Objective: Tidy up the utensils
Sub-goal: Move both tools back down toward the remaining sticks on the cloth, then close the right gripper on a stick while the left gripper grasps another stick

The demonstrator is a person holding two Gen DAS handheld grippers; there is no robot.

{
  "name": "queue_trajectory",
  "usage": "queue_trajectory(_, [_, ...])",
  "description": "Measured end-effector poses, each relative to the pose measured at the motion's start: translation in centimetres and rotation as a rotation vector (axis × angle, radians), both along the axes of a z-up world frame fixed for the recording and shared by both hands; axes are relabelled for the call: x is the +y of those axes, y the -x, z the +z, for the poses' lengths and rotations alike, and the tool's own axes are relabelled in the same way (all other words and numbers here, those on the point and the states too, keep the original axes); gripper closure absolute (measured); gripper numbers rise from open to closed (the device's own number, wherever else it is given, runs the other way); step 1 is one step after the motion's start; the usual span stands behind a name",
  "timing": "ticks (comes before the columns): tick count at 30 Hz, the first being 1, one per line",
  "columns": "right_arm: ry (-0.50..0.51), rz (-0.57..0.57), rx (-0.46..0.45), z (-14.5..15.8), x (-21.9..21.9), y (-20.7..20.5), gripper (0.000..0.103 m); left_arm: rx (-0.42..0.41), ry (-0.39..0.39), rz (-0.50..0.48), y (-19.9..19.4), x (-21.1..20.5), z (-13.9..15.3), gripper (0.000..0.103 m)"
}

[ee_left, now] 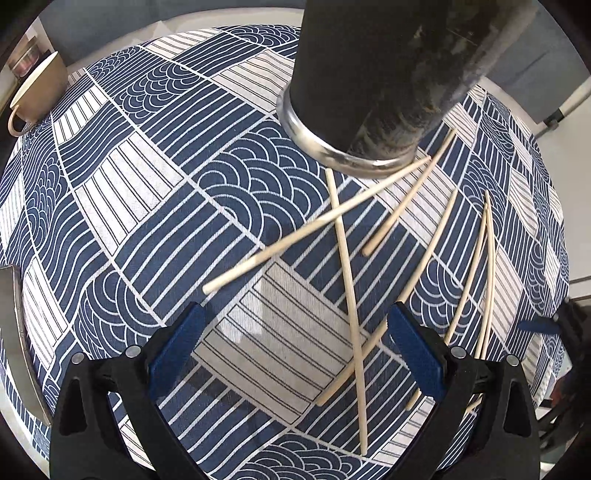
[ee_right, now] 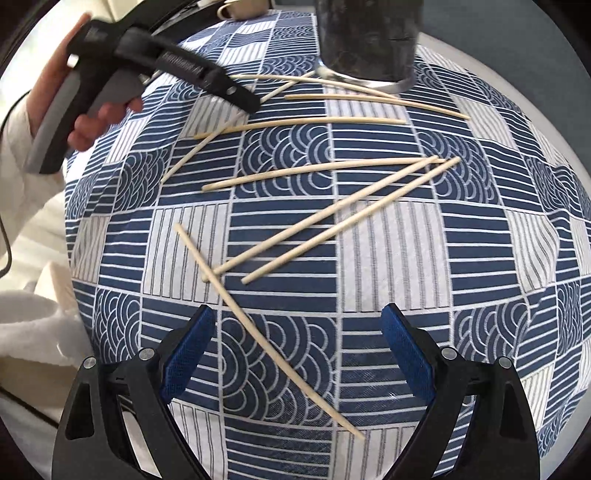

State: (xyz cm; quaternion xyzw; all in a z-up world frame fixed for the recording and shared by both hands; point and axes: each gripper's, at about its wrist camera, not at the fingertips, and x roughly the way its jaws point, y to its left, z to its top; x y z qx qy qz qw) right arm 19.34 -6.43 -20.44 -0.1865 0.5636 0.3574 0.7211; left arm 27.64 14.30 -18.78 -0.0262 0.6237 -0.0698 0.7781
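Several pale wooden chopsticks (ee_left: 343,258) lie scattered and crossed on a blue-and-white patterned tablecloth (ee_left: 147,184). A black cylindrical holder (ee_left: 369,74) with a metal base ring stands at the far side, some chopstick tips touching its base. My left gripper (ee_left: 295,332) hovers open over the cloth, with two crossed chopsticks lying below near its right finger. My right gripper (ee_right: 297,332) is also open, above one long chopstick (ee_right: 295,373) that runs diagonally between its fingers. Neither gripper holds anything. A hand holds the left gripper (ee_right: 166,62) in the right wrist view; the holder (ee_right: 369,37) stands beyond.
A beige cup (ee_left: 37,92) sits at the far left corner of the table and shows as a cup (ee_right: 240,9) in the right wrist view. A shiny metal object (ee_left: 14,332) lies at the left edge. White fabric (ee_right: 29,314) bunches beside the table.
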Motion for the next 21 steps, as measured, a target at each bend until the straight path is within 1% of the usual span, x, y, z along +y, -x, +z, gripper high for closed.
queue_trajectory(2, [0.008,0.014,-0.004,-0.2,0.4,0.3,0.016,0.017,-0.023,0.036,-0.4,0.1,-0.2,0.006])
queue_trajectory(4, [0.015,0.025,-0.011,-0.4,0.6,0.7,0.016,0.029,-0.047,0.048,-0.6,0.0,-0.3,0.006])
queue_trajectory(7, [0.031,0.032,-0.033,-0.9,1.2,0.6,0.016,0.042,-0.127,0.035,-0.9,-0.9,-0.8,0.006])
queue_trajectory(8, [0.037,0.033,-0.043,-1.0,1.7,0.6,0.016,0.037,-0.146,0.029,-1.1,-1.3,-0.9,0.005])
queue_trajectory(11, [0.059,0.029,-0.075,-1.2,2.0,0.8,0.017,0.04,-0.136,0.078,-1.3,-1.1,-0.9,0.005])
queue_trajectory(12, [0.073,0.033,-0.094,-1.3,2.3,1.1,0.018,0.041,-0.135,0.092,-1.3,-0.9,-0.9,0.005])
queue_trajectory(13, [0.069,0.029,-0.091,-1.3,2.5,1.1,0.02,0.04,-0.136,0.094,-1.2,-0.5,-0.8,0.005])
queue_trajectory(14, [0.067,0.026,-0.094,-1.2,2.4,1.2,0.026,0.04,-0.137,0.093,-1.2,-0.6,-0.7,0.005])
queue_trajectory(15, [0.064,0.028,-0.096,-1.1,2.5,1.3,0.035,0.04,-0.136,0.094,-1.1,-0.5,-0.6,0.008])
queue_trajectory(16, [0.064,0.029,-0.098,-0.9,2.4,1.4,0.039,0.039,-0.136,0.094,-1.0,-0.5,-0.5,0.009])
queue_trajectory(18, [0.064,0.028,-0.097,-0.7,2.1,2.0,0.057,0.035,-0.134,0.098,-0.4,-0.2,-0.3,0.02])
queue_trajectory(19, [0.066,0.035,-0.098,-0.6,2.1,2.5,0.062,0.032,-0.133,0.098,-0.1,-0.1,-0.2,0.023])
queue_trajectory(21, [0.068,0.059,-0.092,-0.4,2.1,3.0,0.082,0.027,-0.132,0.094,0.3,0.2,0.3,0.04])
